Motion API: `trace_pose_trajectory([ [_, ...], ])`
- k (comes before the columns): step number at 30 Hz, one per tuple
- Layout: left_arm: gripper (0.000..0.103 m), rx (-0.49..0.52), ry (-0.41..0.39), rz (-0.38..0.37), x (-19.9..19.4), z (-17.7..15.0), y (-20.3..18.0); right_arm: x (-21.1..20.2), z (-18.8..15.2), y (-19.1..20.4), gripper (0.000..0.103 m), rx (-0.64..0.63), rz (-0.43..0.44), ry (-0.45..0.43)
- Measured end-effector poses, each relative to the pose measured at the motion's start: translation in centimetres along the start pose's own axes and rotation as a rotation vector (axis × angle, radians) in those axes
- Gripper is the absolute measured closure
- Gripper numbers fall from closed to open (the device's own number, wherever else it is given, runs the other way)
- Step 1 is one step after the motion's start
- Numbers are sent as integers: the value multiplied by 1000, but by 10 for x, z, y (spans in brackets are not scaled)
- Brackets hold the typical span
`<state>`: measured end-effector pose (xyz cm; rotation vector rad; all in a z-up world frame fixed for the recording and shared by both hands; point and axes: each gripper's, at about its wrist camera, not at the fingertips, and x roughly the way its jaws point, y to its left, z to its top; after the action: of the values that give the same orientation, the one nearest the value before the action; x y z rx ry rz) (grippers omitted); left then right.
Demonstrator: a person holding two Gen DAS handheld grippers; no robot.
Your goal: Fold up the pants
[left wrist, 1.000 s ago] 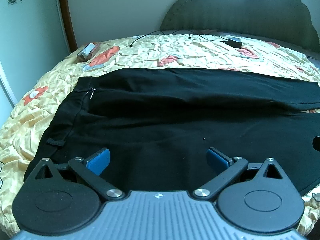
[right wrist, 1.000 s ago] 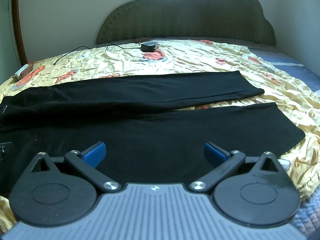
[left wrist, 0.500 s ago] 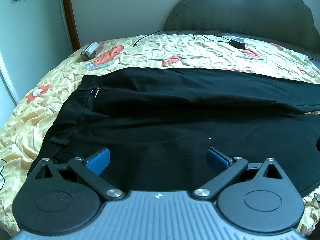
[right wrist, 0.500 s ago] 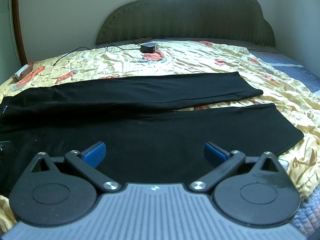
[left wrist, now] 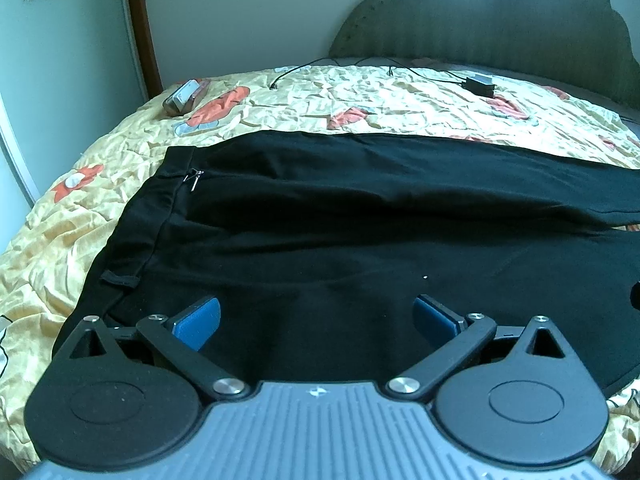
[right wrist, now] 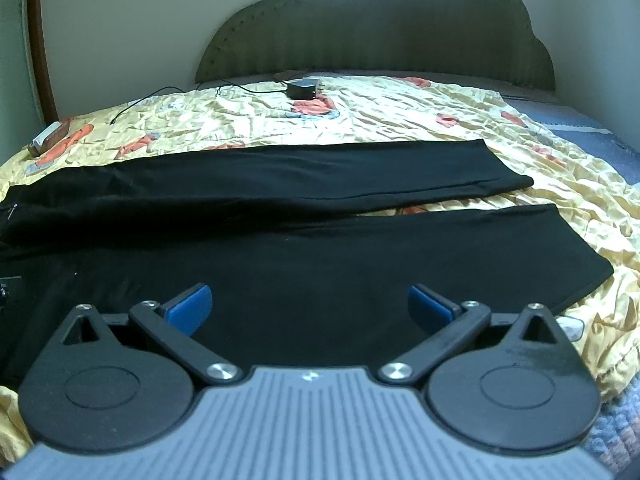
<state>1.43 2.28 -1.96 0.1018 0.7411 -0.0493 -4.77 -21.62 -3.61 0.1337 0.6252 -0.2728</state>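
Black pants (left wrist: pixel 340 232) lie flat across a yellow floral bedspread (left wrist: pixel 360 96), waistband and zipper (left wrist: pixel 195 178) at the left, both legs running right. In the right wrist view the pants (right wrist: pixel 320 248) show both leg ends, the far leg (right wrist: pixel 360 172) and the near leg (right wrist: pixel 480 248) slightly apart. My left gripper (left wrist: pixel 316 316) is open and empty, hovering over the near hip area. My right gripper (right wrist: pixel 308 306) is open and empty over the near leg.
A black power adapter (right wrist: pixel 302 89) with a cable lies near the dark headboard (right wrist: pixel 376 32). A small brown and silver object (left wrist: pixel 185 97) lies at the bed's far left edge. A wall and brown door frame (left wrist: pixel 138 28) stand left. A blue blanket (right wrist: pixel 592 136) lies at the right.
The left gripper has shifted slightly left and forward, so the pants' waistband sits further right in its view. The right gripper has barely moved. Both jaws stay open.
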Motion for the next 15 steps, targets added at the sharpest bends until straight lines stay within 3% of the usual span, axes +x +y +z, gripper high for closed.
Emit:
trace_pose_trajectory([
  [15,0,-2,4,4,0,-1,1,0,-1,1,0,0,3,7],
])
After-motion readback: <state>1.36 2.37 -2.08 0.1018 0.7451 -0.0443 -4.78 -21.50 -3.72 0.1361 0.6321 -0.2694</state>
